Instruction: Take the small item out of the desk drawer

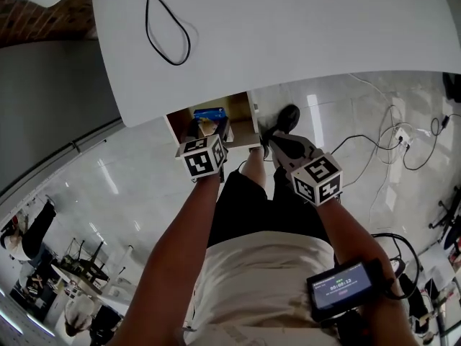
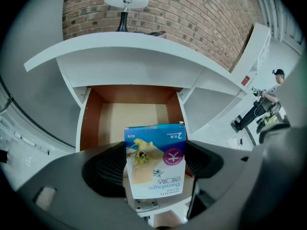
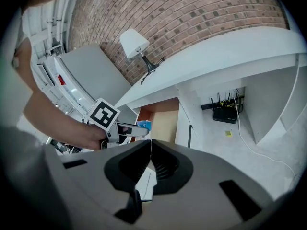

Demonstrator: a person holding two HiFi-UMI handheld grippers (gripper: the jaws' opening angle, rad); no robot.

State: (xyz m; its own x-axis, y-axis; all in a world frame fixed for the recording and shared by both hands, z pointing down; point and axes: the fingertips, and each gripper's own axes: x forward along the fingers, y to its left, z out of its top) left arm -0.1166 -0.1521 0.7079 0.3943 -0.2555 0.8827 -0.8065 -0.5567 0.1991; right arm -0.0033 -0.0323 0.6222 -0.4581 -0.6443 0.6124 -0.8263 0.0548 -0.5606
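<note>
Gripping a blue bandage box (image 2: 154,150) by its two side edges, the left gripper (image 2: 155,163) holds its jaws apart only as wide as the box. The box stands between them at lower centre of the left gripper view, its print upside down, at the front of the open drawer (image 2: 128,121). The drawer's pale floor shows behind it, under the white desk (image 1: 288,27). The right gripper (image 3: 150,147) has its jaws pressed together on nothing. In the head view it sits just right of the drawer, near frame centre. A lamp (image 3: 135,44) stands on the desk before a brick wall (image 3: 206,13).
</note>
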